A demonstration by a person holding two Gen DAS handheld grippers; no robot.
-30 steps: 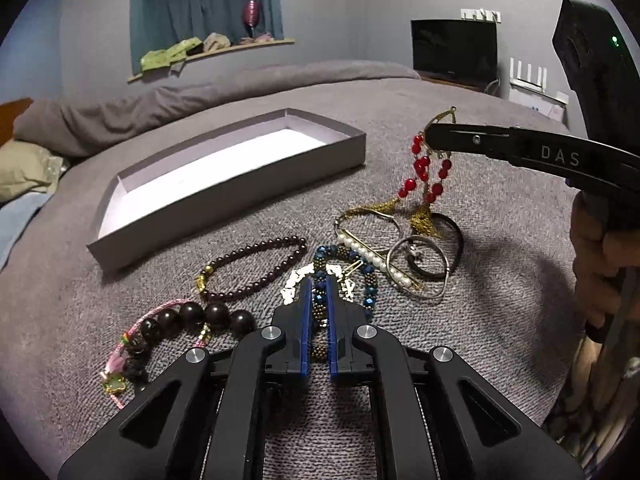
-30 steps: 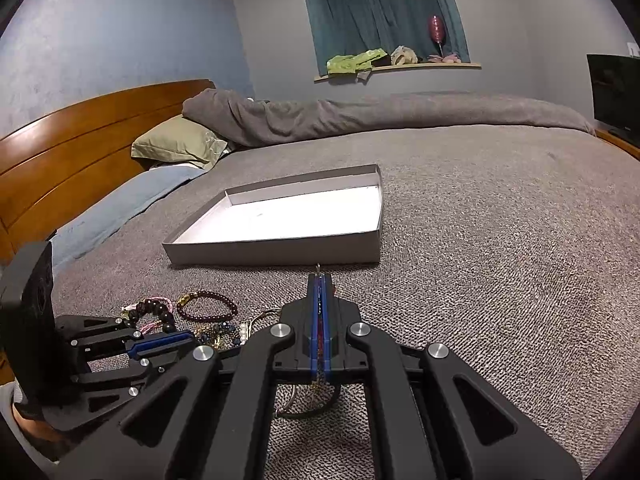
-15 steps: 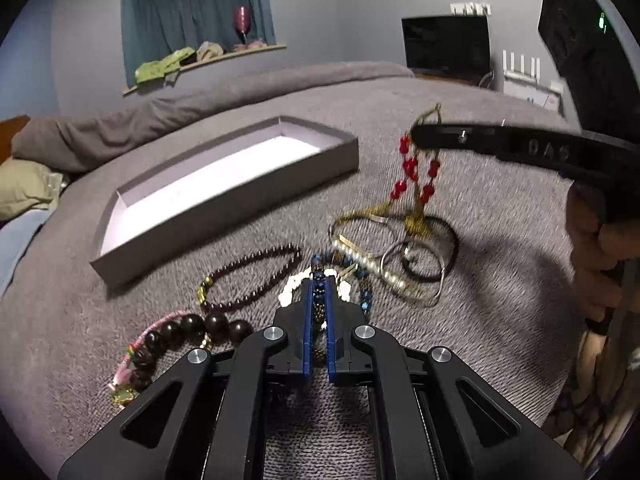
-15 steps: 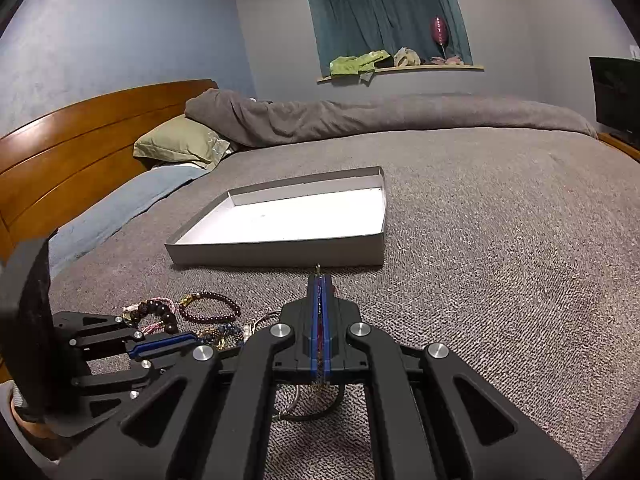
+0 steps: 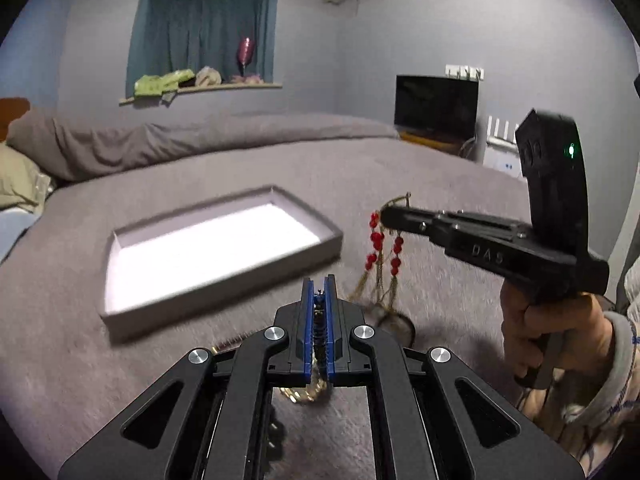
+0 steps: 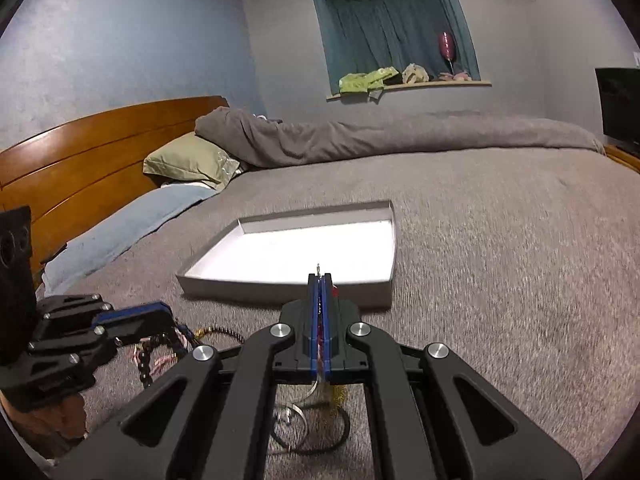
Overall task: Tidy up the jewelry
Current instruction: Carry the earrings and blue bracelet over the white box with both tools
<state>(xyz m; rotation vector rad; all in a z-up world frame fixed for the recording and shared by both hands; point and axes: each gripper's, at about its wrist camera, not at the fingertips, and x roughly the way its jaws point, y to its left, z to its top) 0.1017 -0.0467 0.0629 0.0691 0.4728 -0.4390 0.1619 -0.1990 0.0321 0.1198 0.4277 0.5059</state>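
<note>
Left gripper (image 5: 319, 292) pinched a dark beaded bracelet (image 5: 319, 322), lifted just short of the tray (image 5: 224, 304). Right gripper (image 5: 384, 213), beside the tray's near corner, clamped the red-bead strand (image 5: 376, 240). Carry step underway; next: over the tray rim, release inside.

Left hand-held gripper (image 5: 319, 292): black body, blue pads, silver pivot screws. Right hand-held gripper (image 5: 386, 213): black, with one green indicator light. Beaded strand (image 5: 384, 248): red beads on gold chain (tassels gold). Box (image 5: 224, 304): grey walls, white floor. Bed cover (image 6: 500, 248): plain grey. Headboard (image 6: 92, 152): orange-brown wood. Pillow (image 6: 188, 162): olive. Curtain (image 6: 392, 32): teal.
</note>
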